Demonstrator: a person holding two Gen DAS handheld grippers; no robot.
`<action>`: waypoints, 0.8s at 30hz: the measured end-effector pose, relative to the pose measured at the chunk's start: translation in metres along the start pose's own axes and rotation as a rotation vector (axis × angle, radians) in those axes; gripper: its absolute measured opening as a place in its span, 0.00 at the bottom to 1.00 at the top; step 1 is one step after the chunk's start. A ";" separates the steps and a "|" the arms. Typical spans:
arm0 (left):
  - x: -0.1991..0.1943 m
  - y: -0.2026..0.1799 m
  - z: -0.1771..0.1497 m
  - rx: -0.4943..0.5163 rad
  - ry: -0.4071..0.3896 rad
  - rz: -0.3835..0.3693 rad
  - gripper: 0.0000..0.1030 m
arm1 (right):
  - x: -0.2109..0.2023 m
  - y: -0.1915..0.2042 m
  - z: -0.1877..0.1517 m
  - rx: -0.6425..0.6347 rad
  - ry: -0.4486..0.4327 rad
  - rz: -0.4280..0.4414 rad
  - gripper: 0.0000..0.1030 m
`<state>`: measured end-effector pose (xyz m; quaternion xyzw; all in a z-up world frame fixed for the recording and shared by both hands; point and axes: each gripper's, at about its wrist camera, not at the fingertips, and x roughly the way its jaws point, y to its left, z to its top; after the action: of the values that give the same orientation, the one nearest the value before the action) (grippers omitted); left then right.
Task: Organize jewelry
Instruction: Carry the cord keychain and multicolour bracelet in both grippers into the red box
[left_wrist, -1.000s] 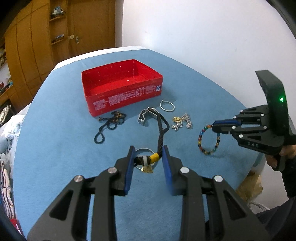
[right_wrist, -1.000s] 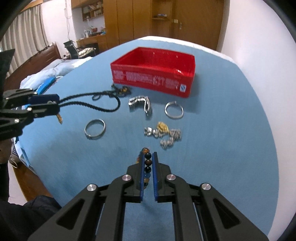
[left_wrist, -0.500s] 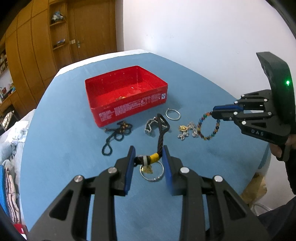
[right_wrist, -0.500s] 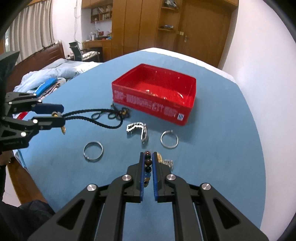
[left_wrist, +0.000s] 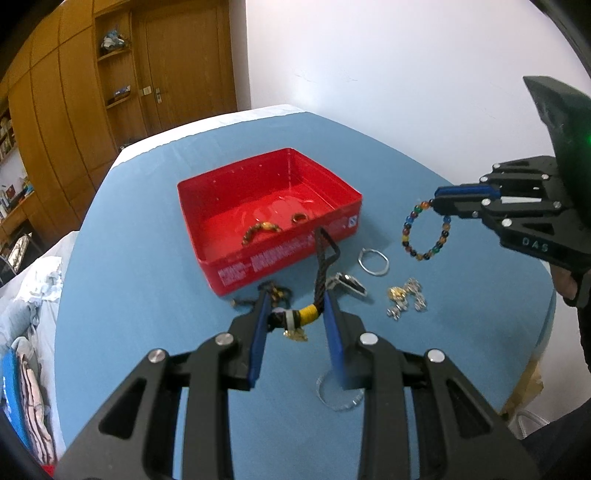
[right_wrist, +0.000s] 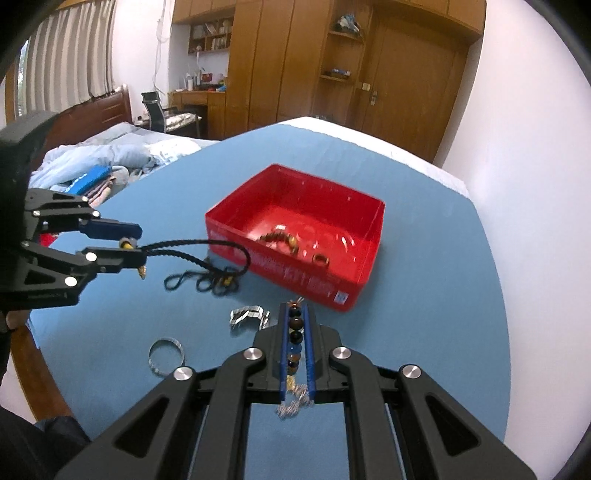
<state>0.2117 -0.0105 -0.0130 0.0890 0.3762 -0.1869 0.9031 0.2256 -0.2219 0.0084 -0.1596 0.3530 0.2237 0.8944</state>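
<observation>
The left tool (left_wrist: 295, 317) is gripping a black braided cord bracelet (left_wrist: 322, 273); the right tool (right_wrist: 295, 317) is pinching a multicoloured bead bracelet (left_wrist: 424, 232) above the blue tabletop (left_wrist: 147, 258), near the red rectangular box (left_wrist: 221, 192).

We are in a home, in a bedroom. Behind the round table with its blue cloth (right_wrist: 424, 258) stands a bed (right_wrist: 110, 155) with a dark wooden headboard and rumpled pale-blue bedding, folded clothes piled beside it. A wall of wooden wardrobes (right_wrist: 280, 62) with open shelves and a wooden door (right_wrist: 406, 85) runs along the far side. We also see a desk with an office chair (right_wrist: 162, 114), bookshelves above it, and striped curtains (right_wrist: 66, 48) at the window.
</observation>
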 end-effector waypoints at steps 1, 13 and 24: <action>0.002 0.004 0.004 -0.001 0.001 -0.002 0.27 | 0.002 -0.002 0.005 -0.001 -0.001 0.002 0.07; 0.058 0.055 0.080 -0.004 -0.003 0.014 0.27 | 0.064 -0.036 0.082 0.014 0.007 0.029 0.07; 0.157 0.078 0.108 -0.028 0.108 -0.013 0.27 | 0.200 -0.061 0.097 0.073 0.174 0.051 0.07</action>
<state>0.4152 -0.0140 -0.0474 0.0839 0.4277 -0.1824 0.8814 0.4407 -0.1731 -0.0562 -0.1366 0.4412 0.2184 0.8596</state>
